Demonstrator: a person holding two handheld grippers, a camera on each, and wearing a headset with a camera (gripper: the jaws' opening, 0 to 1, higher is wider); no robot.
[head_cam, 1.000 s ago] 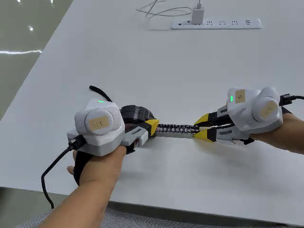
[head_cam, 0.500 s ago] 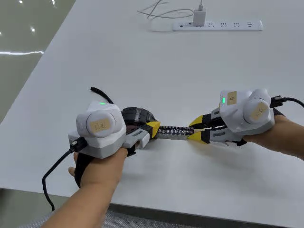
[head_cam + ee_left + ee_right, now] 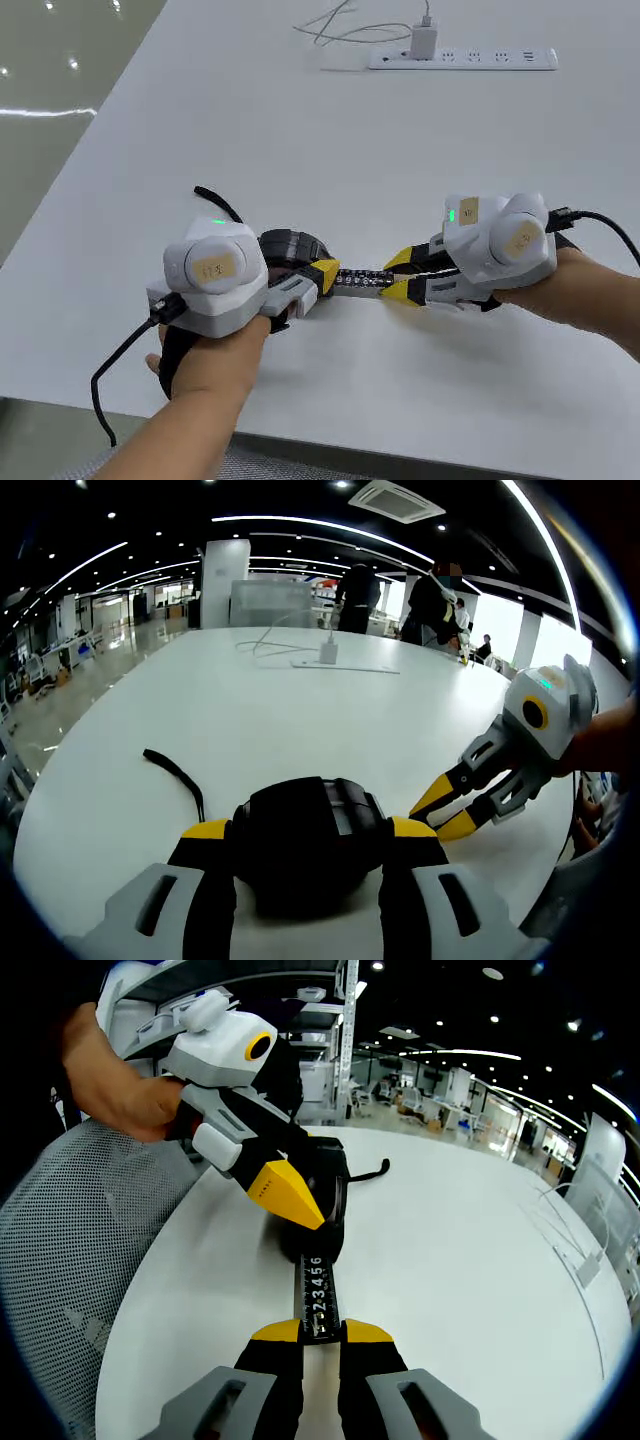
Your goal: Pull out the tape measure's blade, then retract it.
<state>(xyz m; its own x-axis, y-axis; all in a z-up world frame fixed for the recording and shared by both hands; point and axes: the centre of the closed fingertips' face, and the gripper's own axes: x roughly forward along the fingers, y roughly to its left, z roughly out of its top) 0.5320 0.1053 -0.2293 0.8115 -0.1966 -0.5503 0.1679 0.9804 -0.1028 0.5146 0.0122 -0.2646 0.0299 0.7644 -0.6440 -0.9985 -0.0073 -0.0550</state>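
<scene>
Black tape measure (image 3: 288,247) sits lower centre on white bench (image 3: 350,150), clamped in left hand-held gripper (image 3: 310,832). Right hand-held gripper (image 3: 320,1335) pinches blade (image 3: 318,1290) tip; short length out. Best: keep blade straight and level, move slowly, case pinned.

Beyond the tape measure (image 3: 292,248) the desk (image 3: 300,130) lies open up to the power strip (image 3: 462,58), charger (image 3: 424,42) and white cable (image 3: 340,30) at its far edge. Close in, the short blade (image 3: 362,281) bars the gap between it and the right gripper (image 3: 396,275). A black strap (image 3: 215,200) lies on the desk just behind it.
</scene>
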